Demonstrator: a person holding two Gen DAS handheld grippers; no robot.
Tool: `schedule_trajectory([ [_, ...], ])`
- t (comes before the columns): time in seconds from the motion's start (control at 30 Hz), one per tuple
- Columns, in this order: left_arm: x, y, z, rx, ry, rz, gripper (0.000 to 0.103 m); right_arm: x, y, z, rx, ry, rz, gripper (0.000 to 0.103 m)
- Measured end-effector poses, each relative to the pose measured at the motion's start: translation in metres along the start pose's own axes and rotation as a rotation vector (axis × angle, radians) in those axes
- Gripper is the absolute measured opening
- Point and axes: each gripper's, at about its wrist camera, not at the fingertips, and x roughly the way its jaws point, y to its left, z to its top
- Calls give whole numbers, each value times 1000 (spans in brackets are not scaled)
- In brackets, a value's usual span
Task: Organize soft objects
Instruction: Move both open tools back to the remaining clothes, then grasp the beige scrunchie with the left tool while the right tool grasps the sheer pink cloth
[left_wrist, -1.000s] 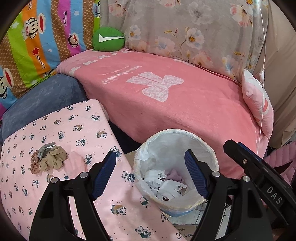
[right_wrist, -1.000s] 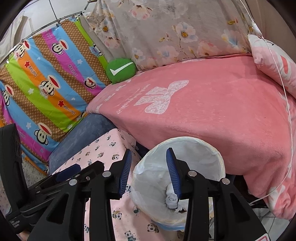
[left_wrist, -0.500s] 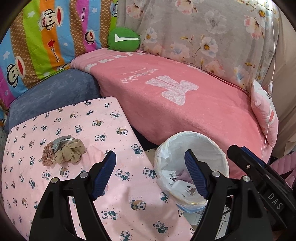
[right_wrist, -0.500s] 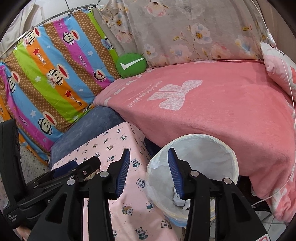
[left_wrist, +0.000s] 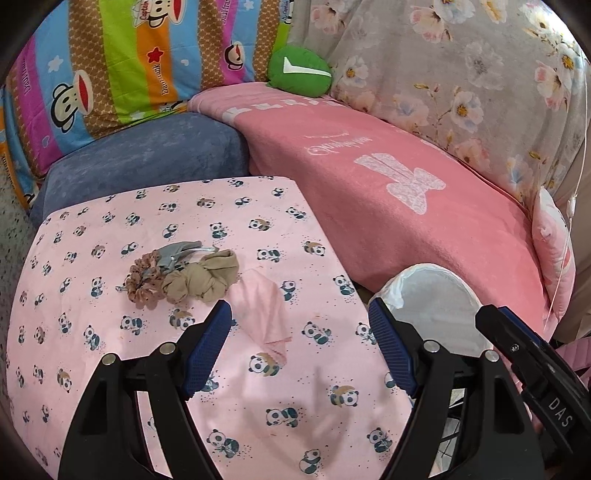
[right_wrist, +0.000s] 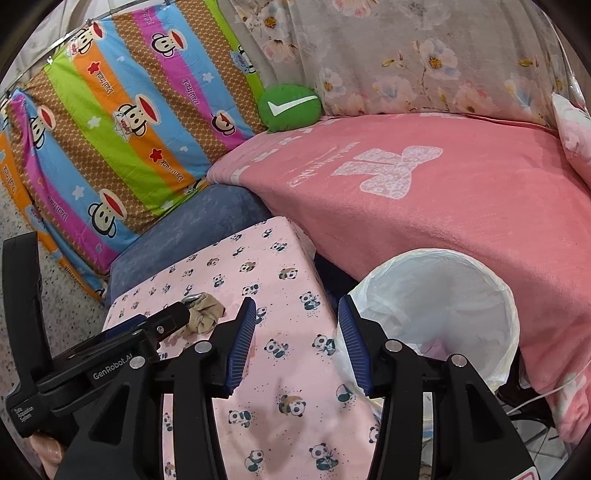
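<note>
On the panda-print pink table cover (left_wrist: 110, 236) lie a floral scrunchie with a grey clip (left_wrist: 147, 277), a knotted beige stocking (left_wrist: 201, 280) and a small pink cloth (left_wrist: 262, 314). My left gripper (left_wrist: 299, 339) hovers open just short of the pink cloth, nothing between its blue pads. In the right wrist view the beige stocking (right_wrist: 205, 314) shows past the left gripper's body. My right gripper (right_wrist: 297, 343) hangs over the table's right edge beside the white lined bin (right_wrist: 443, 295); its jaws are opening and hold nothing.
A white bag-lined bin (left_wrist: 432, 306) stands between the table and a pink-blanketed sofa (left_wrist: 406, 192). A green cushion (left_wrist: 299, 72), a striped monkey-print pillow (left_wrist: 129, 62) and a blue cushion (left_wrist: 147, 158) lie behind. A pink pillow (left_wrist: 554, 236) sits at right.
Both grippers have swung left, from over the bin to over the table. The bin has slid to the right of both views. The right gripper's pads stand wider apart.
</note>
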Motion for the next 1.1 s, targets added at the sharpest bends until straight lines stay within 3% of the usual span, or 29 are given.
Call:
schedule_trajectory([
  [0.2, -2, 32, -4, -42, 2, 30, 73, 16, 30, -10, -41, 28, 19, 54],
  [0.7, 6, 109, -12, -154, 26, 120, 77, 63, 90, -35, -112, 110, 41, 59],
  [1.1, 31, 168, -16, -231, 69, 186, 77, 116, 112, -46, -137, 178, 25, 59],
])
